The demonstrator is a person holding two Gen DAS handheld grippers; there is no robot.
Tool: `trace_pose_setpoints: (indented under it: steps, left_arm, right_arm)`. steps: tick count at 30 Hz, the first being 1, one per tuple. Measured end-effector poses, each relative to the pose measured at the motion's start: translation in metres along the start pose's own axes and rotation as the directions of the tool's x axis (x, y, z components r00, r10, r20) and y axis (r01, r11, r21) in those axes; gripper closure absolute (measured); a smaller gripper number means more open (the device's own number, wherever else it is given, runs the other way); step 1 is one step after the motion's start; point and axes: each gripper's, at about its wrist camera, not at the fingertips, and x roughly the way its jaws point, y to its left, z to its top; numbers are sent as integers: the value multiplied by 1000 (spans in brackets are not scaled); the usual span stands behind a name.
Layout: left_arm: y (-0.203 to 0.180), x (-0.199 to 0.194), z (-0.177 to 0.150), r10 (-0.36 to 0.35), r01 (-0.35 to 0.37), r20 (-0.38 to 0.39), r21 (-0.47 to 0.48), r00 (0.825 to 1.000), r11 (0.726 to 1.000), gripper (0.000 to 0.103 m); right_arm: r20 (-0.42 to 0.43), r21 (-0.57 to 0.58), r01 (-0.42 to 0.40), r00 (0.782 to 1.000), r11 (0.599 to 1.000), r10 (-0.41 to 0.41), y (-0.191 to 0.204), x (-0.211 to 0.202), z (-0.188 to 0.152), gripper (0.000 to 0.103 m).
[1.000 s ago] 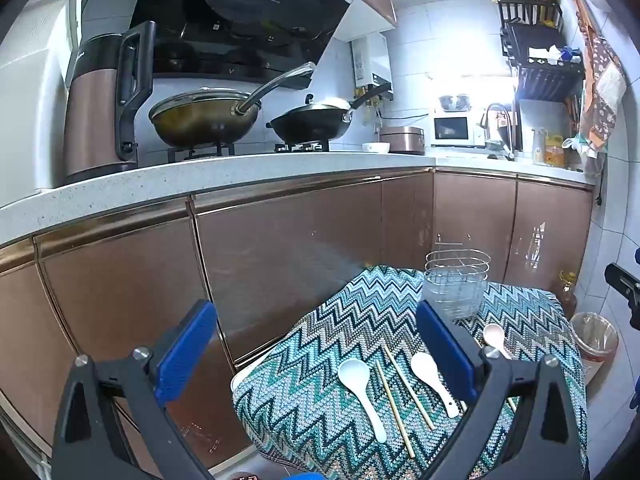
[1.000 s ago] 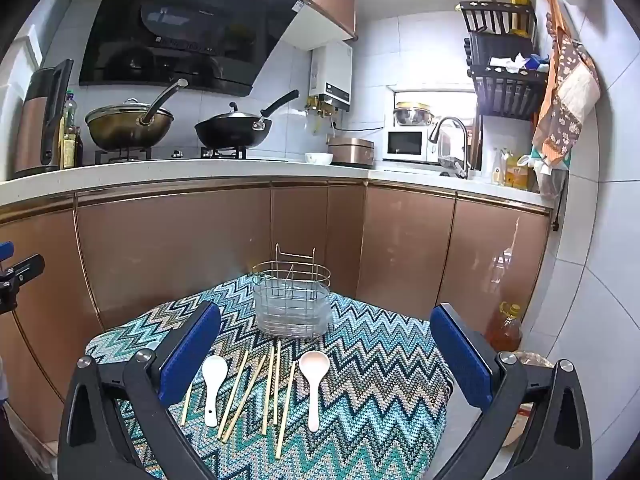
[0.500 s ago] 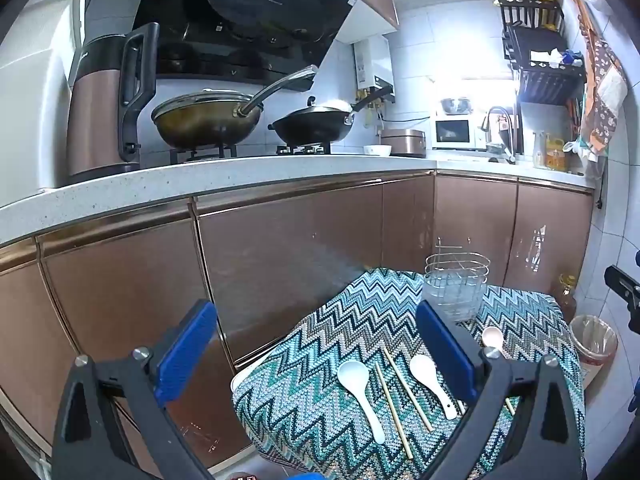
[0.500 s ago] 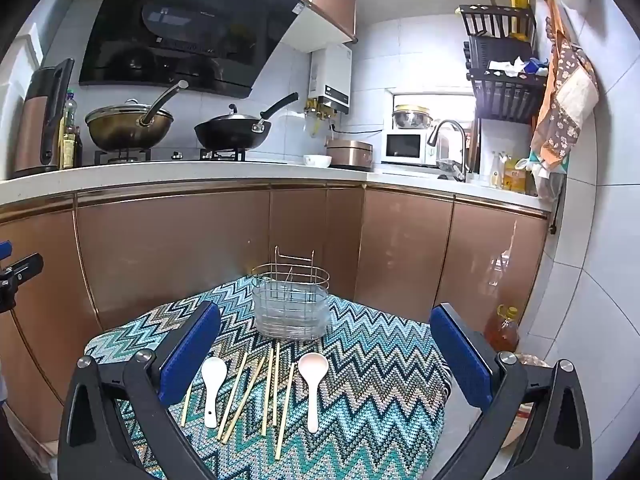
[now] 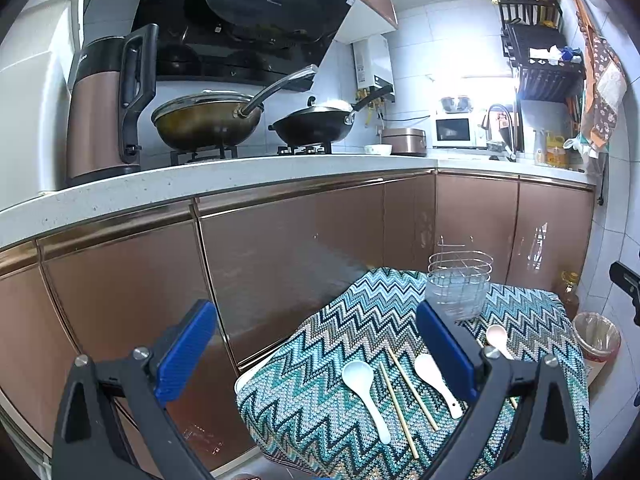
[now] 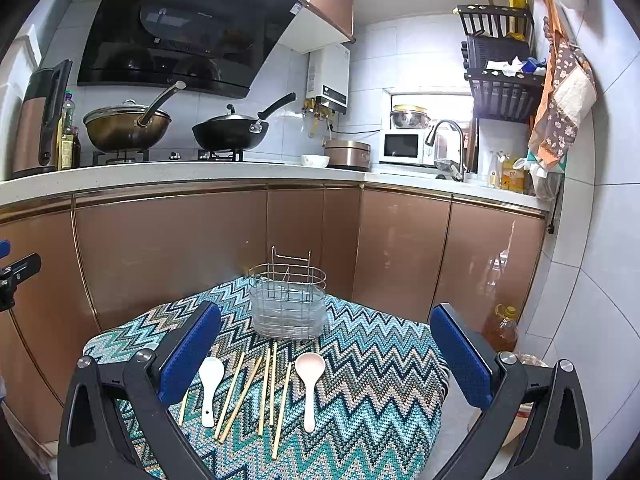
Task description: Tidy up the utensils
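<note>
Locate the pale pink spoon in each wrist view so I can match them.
Left wrist view: the pale pink spoon lies at right, partly behind the left hand-held gripper's right finger.
Right wrist view: the same spoon lies low centre, right of the wooden chopsticks.
Shared landmark: the wire utensil basket beyond it.

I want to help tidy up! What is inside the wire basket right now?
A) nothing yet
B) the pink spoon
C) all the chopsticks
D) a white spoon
A: the wire basket stands with nothing in it, while the chopsticks, pink spoon and white spoon lie on the zigzag cloth in front of it.
</note>
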Motion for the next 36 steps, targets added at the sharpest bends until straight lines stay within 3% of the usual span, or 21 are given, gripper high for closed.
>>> trace_pose_setpoints:
  steps: [19, 36]
  left_arm:
    - [-3, 13, -4, 21, -21, 22, 8, 1000, 1000, 3]
    - [-9, 9, 26, 21, -22, 79, 4, 997, 1000, 3]
  right_arm:
    - [20, -9, 13, 1000, 1000, -13, 0, 10, 5, 0]
    - [58, -15, 6, 998, 1000, -5, -10, 21, 20, 0]
